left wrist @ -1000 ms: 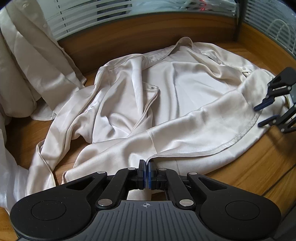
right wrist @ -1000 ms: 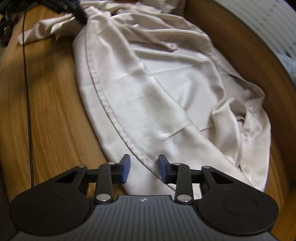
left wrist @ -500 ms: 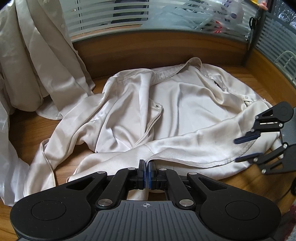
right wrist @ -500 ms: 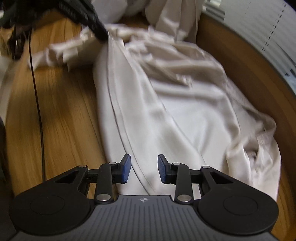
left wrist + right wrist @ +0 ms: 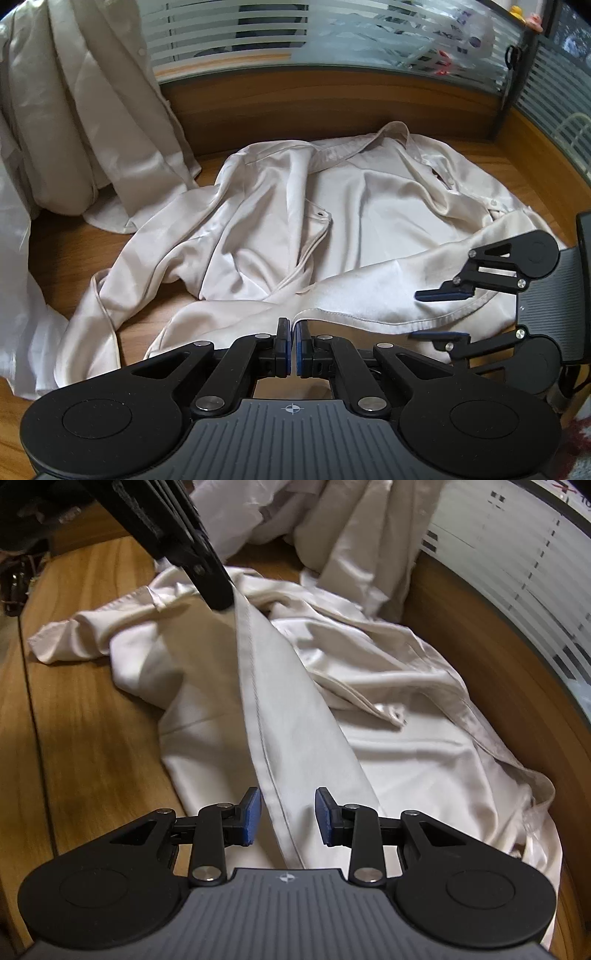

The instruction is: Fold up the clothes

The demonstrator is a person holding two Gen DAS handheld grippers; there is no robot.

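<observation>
Two grippers at shirt (image 5: 369, 221) hem; my left gripper (image 5: 293, 345) pinched closed on hem edge; my right gripper (image 5: 287, 821) spread wide, hem strip between fingers, ungripped; table (image 5: 92, 709) beneath.

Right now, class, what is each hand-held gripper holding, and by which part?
The left hand-held gripper pinches the shirt by its hem. The right one is open, holding nothing.
</observation>
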